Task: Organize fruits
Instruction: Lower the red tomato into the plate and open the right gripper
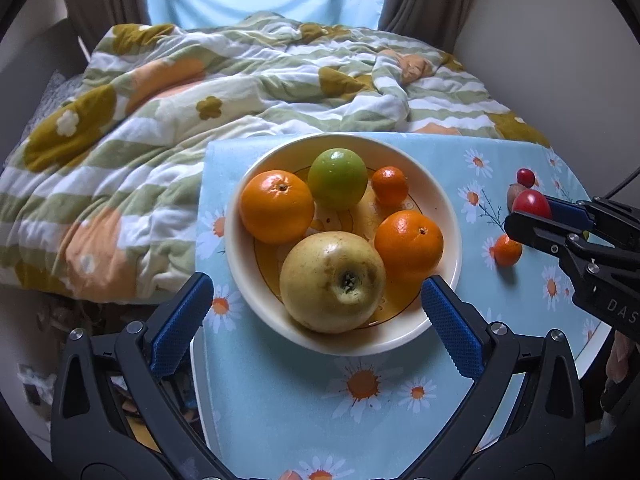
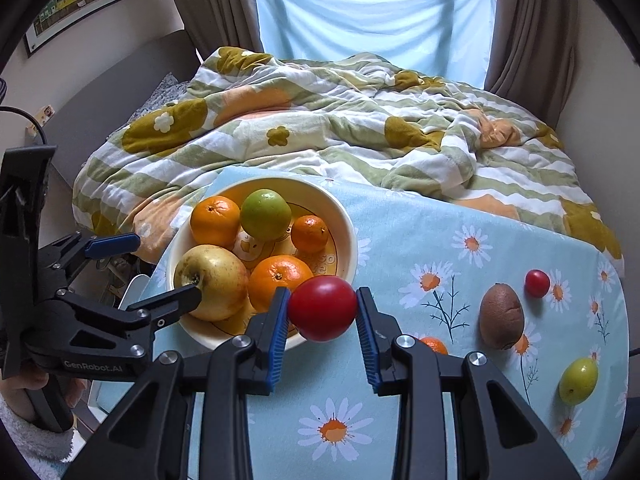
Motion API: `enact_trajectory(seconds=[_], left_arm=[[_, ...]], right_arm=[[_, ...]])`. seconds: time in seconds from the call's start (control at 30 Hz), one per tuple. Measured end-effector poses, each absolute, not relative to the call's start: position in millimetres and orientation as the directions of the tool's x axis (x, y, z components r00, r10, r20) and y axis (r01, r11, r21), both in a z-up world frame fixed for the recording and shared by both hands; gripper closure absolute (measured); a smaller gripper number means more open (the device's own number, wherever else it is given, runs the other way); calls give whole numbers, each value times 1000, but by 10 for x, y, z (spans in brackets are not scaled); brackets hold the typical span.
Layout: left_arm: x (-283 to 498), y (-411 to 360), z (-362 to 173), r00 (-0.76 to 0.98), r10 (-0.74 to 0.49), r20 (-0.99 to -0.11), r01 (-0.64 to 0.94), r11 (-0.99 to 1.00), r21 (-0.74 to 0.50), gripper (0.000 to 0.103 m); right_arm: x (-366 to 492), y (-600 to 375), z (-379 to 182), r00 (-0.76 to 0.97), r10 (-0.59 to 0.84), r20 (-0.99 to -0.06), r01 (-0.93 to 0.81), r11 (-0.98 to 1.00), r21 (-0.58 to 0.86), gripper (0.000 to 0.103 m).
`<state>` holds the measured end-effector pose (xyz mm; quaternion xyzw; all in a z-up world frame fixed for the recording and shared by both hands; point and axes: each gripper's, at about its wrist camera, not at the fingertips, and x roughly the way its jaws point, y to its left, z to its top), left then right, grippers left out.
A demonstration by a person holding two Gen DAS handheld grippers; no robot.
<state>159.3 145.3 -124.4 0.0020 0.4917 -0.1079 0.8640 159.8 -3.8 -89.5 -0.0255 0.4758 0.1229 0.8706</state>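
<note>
right wrist view, right hand-held gripper (image 2: 322, 312) clamping red tomato (image 2: 322, 307) beside bowl rim (image 2: 349, 220), left hand-held gripper (image 1: 318, 302) wide, empty

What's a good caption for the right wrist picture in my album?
Right gripper holds a red tomato beside the fruit bowl on the daisy cloth.

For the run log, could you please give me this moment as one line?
left hand-held gripper: open, over bowl | right hand-held gripper: shut on red tomato | still on cloth: kiwi, green fruit
</note>
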Motion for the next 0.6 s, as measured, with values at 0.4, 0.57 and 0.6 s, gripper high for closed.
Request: enact_trajectory(seconds=[0.4,0.57,0.6], left_arm=[[1433,1625,-1234,494,-150,-856,48,988,-145,0],[1402,1619,-1317,482,-146,-864,17,987,-158,0],[1395,1614,-1341,478,-146,-866,12,987,-159,0]], right_arm=[[1993,74,-1018,460,224,-859,-293,952,91,73],[2196,64,-1206,422,243,-874,-291,949,123,73],[2196,64,-1206,422,243,-874,-291,949,123,73]])
